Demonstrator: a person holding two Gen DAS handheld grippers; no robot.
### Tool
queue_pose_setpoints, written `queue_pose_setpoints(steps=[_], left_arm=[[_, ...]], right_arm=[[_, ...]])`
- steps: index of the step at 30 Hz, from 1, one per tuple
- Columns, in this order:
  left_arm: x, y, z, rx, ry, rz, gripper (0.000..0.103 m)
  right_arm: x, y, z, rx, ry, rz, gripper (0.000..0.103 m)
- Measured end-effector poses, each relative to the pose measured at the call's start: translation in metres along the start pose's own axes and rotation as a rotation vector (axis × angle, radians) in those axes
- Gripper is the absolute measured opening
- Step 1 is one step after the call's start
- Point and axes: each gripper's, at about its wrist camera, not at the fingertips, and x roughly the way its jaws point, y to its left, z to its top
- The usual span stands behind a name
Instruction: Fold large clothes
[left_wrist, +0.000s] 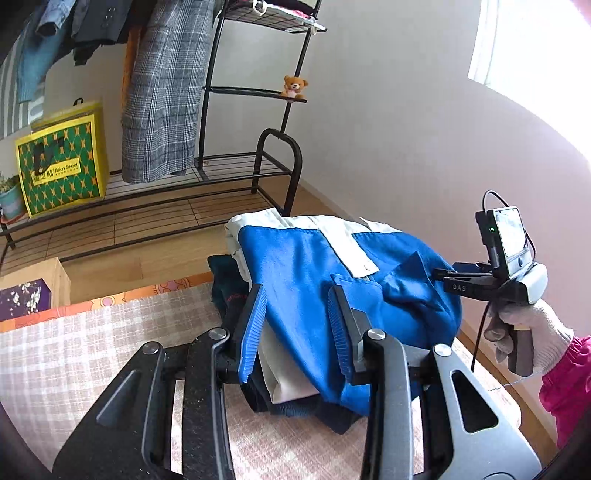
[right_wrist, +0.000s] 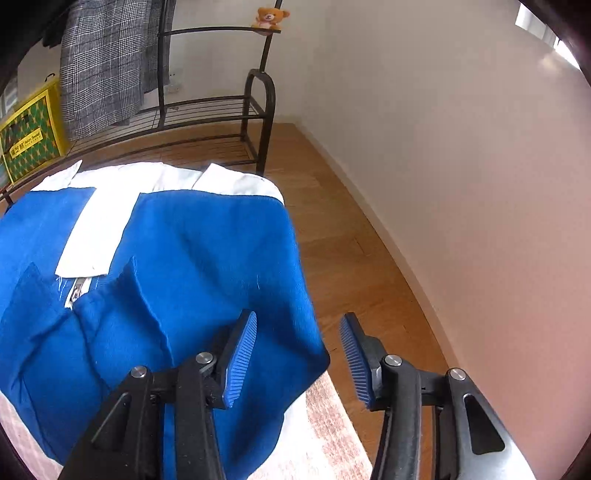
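A folded blue and white jacket lies on top of a pile of dark folded clothes at the far edge of the checked table cover. My left gripper is open, its blue pads on either side of the jacket's near edge, not closed on it. My right gripper is open over the jacket's right edge; the left pad lies over the blue cloth, the right pad hangs over the floor. In the left wrist view the right gripper sits at the jacket's right side, held by a gloved hand.
A black metal clothes rack with hanging coats stands behind the table, with a yellow-green bag on its lower shelf and a teddy bear higher up. Wooden floor and a white wall lie to the right. A cardboard box stands at the left.
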Motion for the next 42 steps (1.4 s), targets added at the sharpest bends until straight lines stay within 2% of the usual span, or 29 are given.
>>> queue_pose_setpoints(steps=[3,7,15,23,25,30,35,36,38,42], left_arm=[[-0.035,-0.013,-0.004,0.057,-0.023,0.008,0.034],[-0.085,-0.025,-0.01,0.082,-0.058,0.003,0.034],[-0.189,-0.047,-0.033,0.123,-0.122,0.025,0.034],[-0.303,-0.051,-0.07,0.102,-0.198,0.044,0.034],[-0.337,-0.052,-0.079,0.102,-0.216,0.046,0.034],[-0.419,-0.056,-0.101,0.134,-0.256,0.081,0.038],[-0.479,-0.063,-0.128,0.157,-0.256,0.117,0.039],[-0.488,-0.064,-0.134,0.162,-0.256,0.119,0.039],[-0.505,-0.066,-0.146,0.166,-0.261,0.121,0.052],[-0.528,-0.071,-0.169,0.164,-0.272,0.116,0.063]], right_arm=[[-0.025,-0.006,-0.01,0.04,-0.042,0.022,0.048],[-0.077,-0.002,-0.027,0.043,-0.125,0.06,0.049],[-0.208,0.028,-0.071,-0.022,-0.303,0.135,0.05],[-0.343,0.065,-0.126,-0.075,-0.464,0.182,0.055],[-0.377,0.072,-0.144,-0.083,-0.503,0.191,0.058],[-0.451,0.09,-0.192,-0.092,-0.577,0.171,0.071],[-0.494,0.098,-0.234,-0.061,-0.588,0.207,0.078],[-0.5,0.098,-0.242,-0.055,-0.592,0.217,0.08],[-0.512,0.098,-0.257,-0.045,-0.607,0.221,0.084],[-0.529,0.103,-0.281,-0.046,-0.633,0.218,0.096]])
